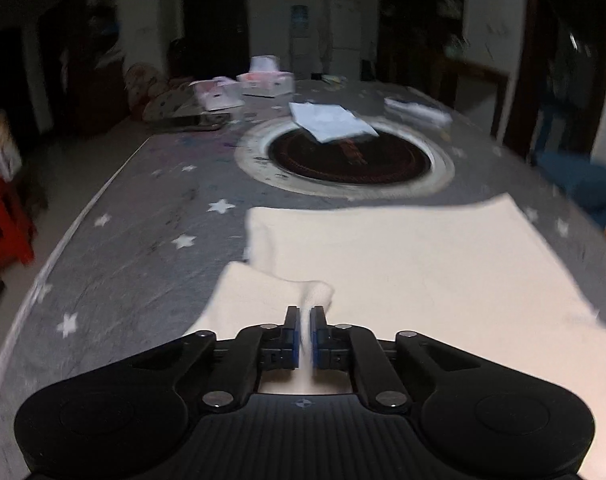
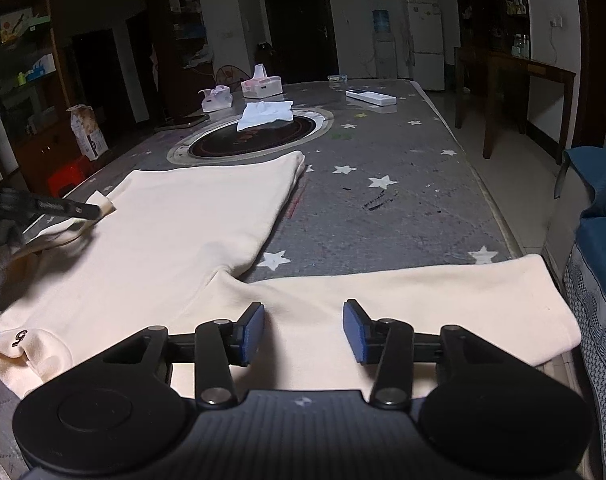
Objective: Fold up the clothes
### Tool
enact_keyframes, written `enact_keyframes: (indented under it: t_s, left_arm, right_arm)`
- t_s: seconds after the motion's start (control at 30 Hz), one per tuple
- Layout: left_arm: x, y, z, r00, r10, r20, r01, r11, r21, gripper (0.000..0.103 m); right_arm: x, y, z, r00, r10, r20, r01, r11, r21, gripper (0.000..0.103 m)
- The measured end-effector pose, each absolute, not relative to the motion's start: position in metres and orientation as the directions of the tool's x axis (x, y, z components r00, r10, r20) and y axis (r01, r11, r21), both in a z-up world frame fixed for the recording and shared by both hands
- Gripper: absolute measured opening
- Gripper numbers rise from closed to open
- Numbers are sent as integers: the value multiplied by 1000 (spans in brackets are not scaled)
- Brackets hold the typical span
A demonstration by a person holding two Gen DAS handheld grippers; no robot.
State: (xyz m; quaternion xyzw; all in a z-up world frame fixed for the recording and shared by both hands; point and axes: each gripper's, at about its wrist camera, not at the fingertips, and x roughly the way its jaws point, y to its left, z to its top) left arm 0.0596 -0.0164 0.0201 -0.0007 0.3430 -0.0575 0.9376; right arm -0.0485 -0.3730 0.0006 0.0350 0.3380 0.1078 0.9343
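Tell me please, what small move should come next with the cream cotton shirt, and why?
Probably carry the pinched fabric inward over the cream cotton shirt. The left gripper is shut on a raised fold of it, while the right gripper stands open above the flat right sleeve, gripping nothing, so the left fold looks ready.

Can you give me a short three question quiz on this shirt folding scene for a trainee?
1. True or false: the left gripper is pinching a fold of the cream shirt.
2. Are the right gripper's jaws A) spread over the sleeve, or B) clamped on it?
3. What white thing lies on the dark round inset in the table?

Key
1. True
2. A
3. A tissue
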Motion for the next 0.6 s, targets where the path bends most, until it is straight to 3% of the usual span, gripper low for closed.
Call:
enact_keyframes:
  t_s: [0.4,0.6]
  left_arm:
    - [-23,99,78,879,26,-476,-116,980,-162,3]
    - [-61,137,66,872,123,-475,-206,970,-127,3]
  right_arm:
    - [-49,-367,-1,758,212,-617,-180,977,115,49]
    - [-50,-366,0,757,211,-619,-185,977,106,50]
